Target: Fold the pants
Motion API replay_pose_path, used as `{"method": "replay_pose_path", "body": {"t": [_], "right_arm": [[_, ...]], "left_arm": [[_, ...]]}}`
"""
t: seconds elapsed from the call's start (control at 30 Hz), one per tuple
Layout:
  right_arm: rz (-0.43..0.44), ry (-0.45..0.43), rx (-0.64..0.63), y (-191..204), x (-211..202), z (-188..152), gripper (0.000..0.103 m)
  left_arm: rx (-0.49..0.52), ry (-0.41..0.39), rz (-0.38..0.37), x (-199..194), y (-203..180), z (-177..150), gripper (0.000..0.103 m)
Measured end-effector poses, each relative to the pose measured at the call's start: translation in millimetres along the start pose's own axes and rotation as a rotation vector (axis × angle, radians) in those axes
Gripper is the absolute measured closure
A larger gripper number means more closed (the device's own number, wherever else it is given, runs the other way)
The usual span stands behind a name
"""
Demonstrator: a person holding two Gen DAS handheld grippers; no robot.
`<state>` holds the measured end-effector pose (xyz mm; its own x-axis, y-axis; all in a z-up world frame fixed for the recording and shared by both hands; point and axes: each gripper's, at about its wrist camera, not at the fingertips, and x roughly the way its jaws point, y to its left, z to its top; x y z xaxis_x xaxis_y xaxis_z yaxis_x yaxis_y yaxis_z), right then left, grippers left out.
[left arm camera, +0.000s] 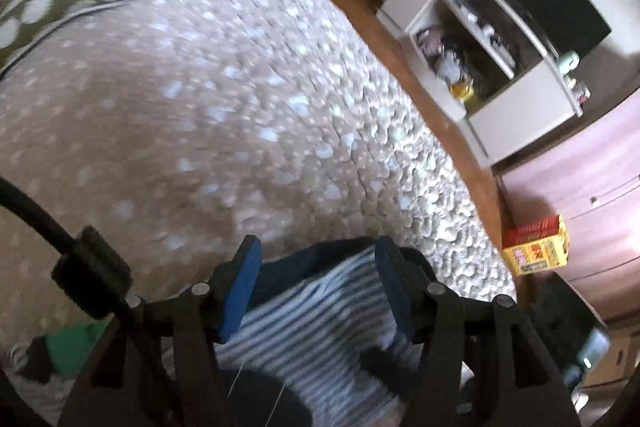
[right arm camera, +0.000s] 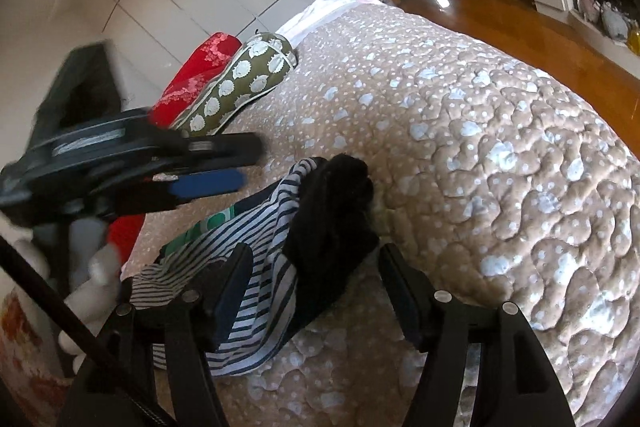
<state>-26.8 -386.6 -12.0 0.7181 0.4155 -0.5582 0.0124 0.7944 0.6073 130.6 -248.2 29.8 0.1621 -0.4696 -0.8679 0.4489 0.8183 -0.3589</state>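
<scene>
Blue-and-white striped pants point(right arm camera: 256, 259) lie crumpled on a beige quilted bed point(right arm camera: 460, 147), next to a black garment point(right arm camera: 332, 211) bunched on top of them. In the left wrist view the striped pants point(left arm camera: 316, 327) lie under and between my open left gripper point(left arm camera: 316, 255), with a dark blue edge at their far side. My right gripper point(right arm camera: 314, 267) is open just above the pile, the black garment between its fingers. The left gripper also shows in the right wrist view point(right arm camera: 236, 163), blurred, open, hovering left of the pile.
A green polka-dot pillow point(right arm camera: 244, 83) and a red pillow point(right arm camera: 200, 75) lie at the bed's head. A white shelf unit point(left arm camera: 492, 59), a yellow-red box point(left arm camera: 536, 247) and wooden floor point(left arm camera: 452, 131) lie beside the bed. White stuffed toys point(right arm camera: 88, 247) sit left.
</scene>
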Motion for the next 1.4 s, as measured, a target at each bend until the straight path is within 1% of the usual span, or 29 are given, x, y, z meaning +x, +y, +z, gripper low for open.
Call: {"method": "replay_pose_path", "body": {"t": [0.1, 0.13, 0.17, 0.2, 0.23, 0.3, 0.37, 0.5, 0.53, 0.63, 0.73, 0.77, 0.8, 0.9, 0.97, 1.0, 1.03, 1.07, 1.13, 1.17, 1.2, 1.23, 1.27, 1.3, 1.4], "right_arm": [[-0.003, -0.017, -0.006, 1.9, 2.3, -0.6, 0.035], [-0.006, -0.021, -0.006, 2.2, 3.2, -0.4, 0.042], [-0.008, -0.024, -0.007, 2.4, 4.1, 0.8, 0.052], [0.001, -0.013, -0.004, 1.8, 6.4, 2.7, 0.072], [0.013, 0.002, 0.007, 1.7, 10.5, 5.7, 0.074], [0.037, 0.012, 0.021, 5.1, 13.8, 11.3, 0.076], [0.038, 0.002, -0.011, 16.9, 10.1, 14.2, 0.076], [0.064, -0.001, -0.080, 50.6, 8.2, 18.8, 0.076], [0.074, 0.002, -0.106, 62.1, 9.1, 19.3, 0.076], [0.086, 0.028, -0.190, 96.8, 19.7, 16.2, 0.076], [0.103, 0.078, -0.259, 127.5, 41.3, 6.0, 0.070], [0.110, 0.102, -0.271, 135.8, 51.4, 0.6, 0.067], [0.119, 0.137, -0.280, 143.8, 64.2, -5.7, 0.059], [0.155, 0.251, -0.308, 162.8, 89.9, -23.1, 0.058], [0.169, 0.268, -0.376, 180.0, 85.9, -32.0, 0.058], [0.191, 0.270, -0.388, 183.4, 78.4, -33.1, 0.058], [0.223, 0.263, -0.386, 185.5, 68.5, -29.6, 0.058], [0.241, 0.236, -0.374, 184.0, 56.1, -23.0, 0.058], [0.209, 0.178, -0.346, 175.2, 37.3, -8.6, 0.058], [0.175, 0.156, -0.332, 169.8, 31.5, -1.0, 0.058], [0.138, 0.143, -0.324, 165.3, 27.9, 5.0, 0.060], [0.089, 0.139, -0.317, 161.5, 28.8, 10.5, 0.070], [0.051, 0.146, -0.310, 159.0, 32.7, 13.6, 0.075], [0.032, 0.162, -0.306, 158.2, 39.3, 14.6, 0.079], [-0.010, 0.233, -0.332, 166.5, 71.4, 4.8, 0.079]], "left_arm": [[0.009, 0.040, -0.043, 14.3, -4.2, 0.4, 0.045], [0.017, 0.055, -0.059, 17.4, -6.8, 0.6, 0.046], [0.024, 0.062, -0.075, 17.5, -8.6, -0.8, 0.061], [0.024, 0.068, -0.086, 16.0, -9.5, -3.0, 0.079], [0.025, 0.070, -0.090, 13.4, -9.9, -4.8, 0.079], [0.022, 0.036, -0.104, -0.1, -7.5, -8.2, 0.081], [-0.020, -0.003, -0.141, -19.4, 2.5, -13.6, 0.081], [-0.097, -0.105, -0.171, -62.2, 28.5, -31.5, 0.081], [-0.115, -0.130, -0.166, -73.4, 36.4, -38.1, 0.081], [-0.185, -0.210, -0.103, -108.3, 65.8, -63.3, 0.081], [-0.266, -0.275, -0.015, -138.3, 92.5, -95.0, 0.075], [-0.300, -0.300, 0.001, -147.6, 100.9, -107.0, 0.068], [-0.337, -0.325, 0.010, -156.4, 109.2, -120.6, 0.062], [-0.412, -0.366, 0.040, -180.3, 130.1, -156.4, 0.058], [-0.432, -0.392, 0.083, -194.8, 138.5, -178.5, 0.055], [-0.441, -0.408, 0.105, -201.4, 141.1, -189.5, 0.051], [-0.452, -0.425, 0.119, -206.6, 144.5, -198.9, 0.050], [-0.462, -0.439, 0.127, -209.9, 148.0, -206.8, 0.049], [-0.507, -0.454, 0.138, -213.5, 160.7, -226.0, 0.049], [-0.536, -0.456, 0.136, -211.8, 167.1, -232.1, 0.049], [-0.558, -0.457, 0.129, -210.2, 173.5, -236.8, 0.049], [-0.579, -0.458, 0.126, -208.0, 179.5, -241.2, 0.049], [-0.599, -0.452, 0.131, -205.2, 185.8, -245.6, 0.049], [-0.609, -0.444, 0.140, -202.2, 187.3, -249.1, 0.049], [-0.616, -0.412, 0.180, -191.4, 188.8, -253.4, 0.049]]}}
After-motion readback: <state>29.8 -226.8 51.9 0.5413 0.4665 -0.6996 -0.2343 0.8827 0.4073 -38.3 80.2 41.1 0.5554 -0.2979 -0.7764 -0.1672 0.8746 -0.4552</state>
